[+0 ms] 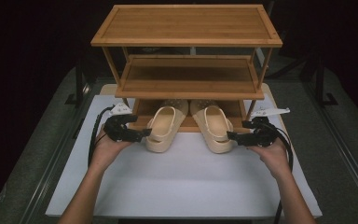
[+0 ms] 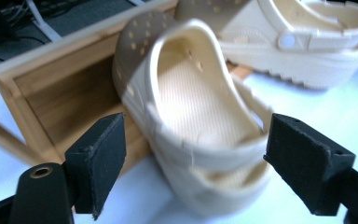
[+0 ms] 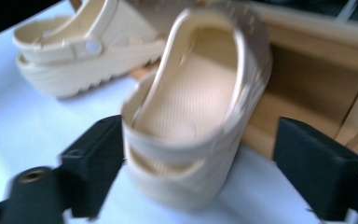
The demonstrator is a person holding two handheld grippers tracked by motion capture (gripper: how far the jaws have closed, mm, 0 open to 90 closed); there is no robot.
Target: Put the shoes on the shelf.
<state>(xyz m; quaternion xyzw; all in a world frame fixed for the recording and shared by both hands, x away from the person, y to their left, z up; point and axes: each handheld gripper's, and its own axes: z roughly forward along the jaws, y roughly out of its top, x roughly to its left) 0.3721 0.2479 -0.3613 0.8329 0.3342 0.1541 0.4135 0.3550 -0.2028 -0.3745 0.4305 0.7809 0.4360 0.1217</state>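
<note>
Two cream-coloured clogs with perforated toe caps and heel straps. The left clog and the right clog stand upright, side by side and slightly apart, toes resting under the middle shelf on the lowest shelf of the bamboo rack, heels projecting over its front edge onto the white table surface.

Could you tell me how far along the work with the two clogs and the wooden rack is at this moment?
Partly done: both clogs lie with their toes on the rack's bottom shelf and their heels on the white table. In hand: the left gripper is open around the left clog's heel, and the right gripper is open around the right clog's. Neither is gripped yet, so whatever move follows remains.
</note>
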